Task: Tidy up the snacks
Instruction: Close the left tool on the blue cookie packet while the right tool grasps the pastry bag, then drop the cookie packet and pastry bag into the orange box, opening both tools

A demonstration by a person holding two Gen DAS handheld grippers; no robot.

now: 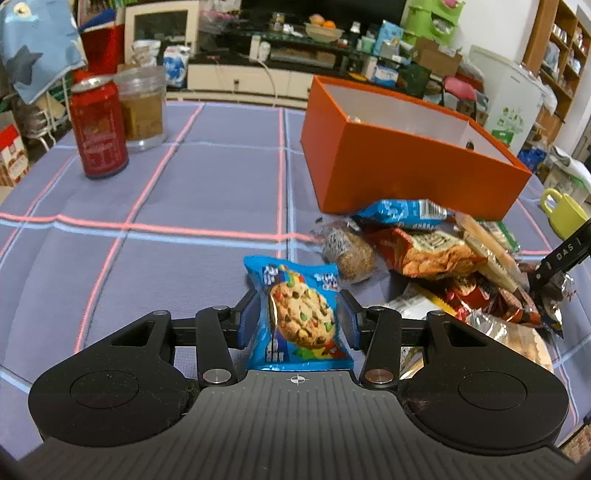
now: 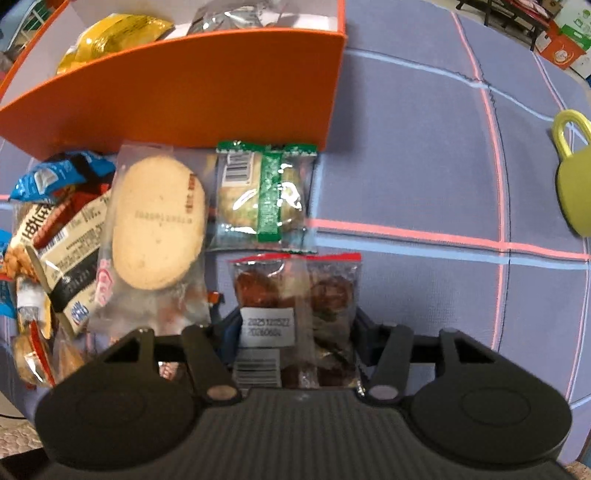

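Observation:
My left gripper [image 1: 297, 317] is shut on a blue cookie packet [image 1: 299, 317] and holds it above the tablecloth, left of the snack pile [image 1: 443, 266]. The orange box [image 1: 402, 170] stands beyond the pile, open at the top. My right gripper [image 2: 295, 332] is shut on a clear packet of dark red snacks [image 2: 295, 314] with a red top edge. In the right wrist view the orange box [image 2: 184, 85] is straight ahead and holds a yellow bag [image 2: 110, 37] and a silver bag [image 2: 240, 14]. The right gripper also shows at the left wrist view's right edge [image 1: 554, 266].
A red can [image 1: 98, 129] and a clear jar [image 1: 142, 107] stand at the far left of the table. A yellow-green mug [image 2: 572, 177] sits to the right. A round biscuit packet [image 2: 159, 225], a green-striped packet [image 2: 266, 195] and several other snacks lie before the box.

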